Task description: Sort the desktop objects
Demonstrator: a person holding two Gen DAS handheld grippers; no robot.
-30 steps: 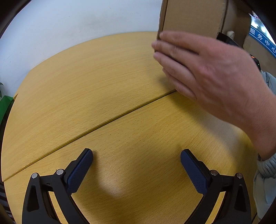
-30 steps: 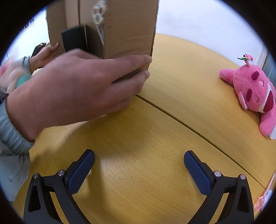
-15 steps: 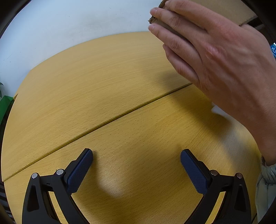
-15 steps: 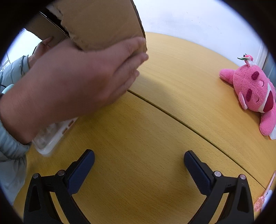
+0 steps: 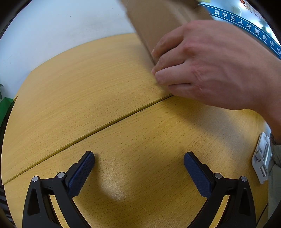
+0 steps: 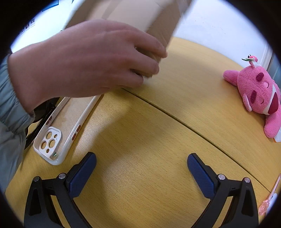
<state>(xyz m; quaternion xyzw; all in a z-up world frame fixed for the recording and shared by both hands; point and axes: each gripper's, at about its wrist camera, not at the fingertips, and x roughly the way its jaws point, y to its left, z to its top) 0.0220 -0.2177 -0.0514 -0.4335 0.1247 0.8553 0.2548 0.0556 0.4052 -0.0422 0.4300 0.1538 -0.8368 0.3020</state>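
A person's hand [image 5: 210, 66] grips a tilted, blurred cardboard box [image 5: 158, 22] above the wooden table [image 5: 87, 84]; the same hand [image 6: 84, 64] and box [image 6: 140, 15] fill the upper left of the right wrist view. Under the hand lies a white phone case [image 6: 68, 129] with a black object [image 6: 40, 121] beside it. A pink plush toy [image 6: 258, 93] lies at the far right. My left gripper [image 5: 138, 170] and right gripper [image 6: 141, 172] both stand open over bare table, holding nothing.
A white edge of the phone case [image 5: 261, 157] shows at the right rim of the left wrist view. A pink spoon-like item [image 6: 268, 200] lies at the right edge near the right gripper. A seam [image 6: 193, 129] crosses the table.
The hand lifted and tipped the cardboard box, and a white phone case and a black object now lie on the table beneath it. Both grippers stayed still and open.
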